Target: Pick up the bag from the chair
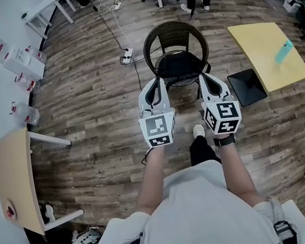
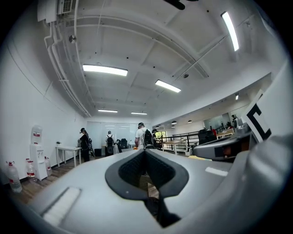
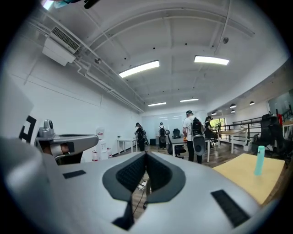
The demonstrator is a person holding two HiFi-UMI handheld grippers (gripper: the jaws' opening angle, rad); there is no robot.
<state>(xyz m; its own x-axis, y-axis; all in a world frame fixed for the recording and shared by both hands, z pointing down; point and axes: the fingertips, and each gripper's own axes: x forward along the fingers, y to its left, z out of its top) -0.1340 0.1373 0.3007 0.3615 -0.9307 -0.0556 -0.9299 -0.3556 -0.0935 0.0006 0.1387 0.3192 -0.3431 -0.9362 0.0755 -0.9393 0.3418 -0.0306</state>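
A dark wicker chair point(image 1: 174, 34) stands on the wood floor straight ahead of me. On its seat lies a black bag point(image 1: 176, 66). My left gripper point(image 1: 157, 82) is held level just short of the seat's front left, and my right gripper point(image 1: 204, 78) at its front right. Neither touches the bag. In the left gripper view the left gripper point(image 2: 144, 152) has its tips together with nothing between them. In the right gripper view the right gripper point(image 3: 146, 156) is likewise shut and empty. Both of those views look over the chair into the room, so the bag is hidden there.
A yellow table point(image 1: 265, 63) with a teal bottle point(image 1: 283, 51) stands right of the chair, a black panel point(image 1: 246, 87) beside it. A power strip and cable point(image 1: 126, 53) lie on the floor behind the chair. Water jugs point(image 1: 19, 61) line the left wall. People stand at the back desks point(image 3: 192, 132).
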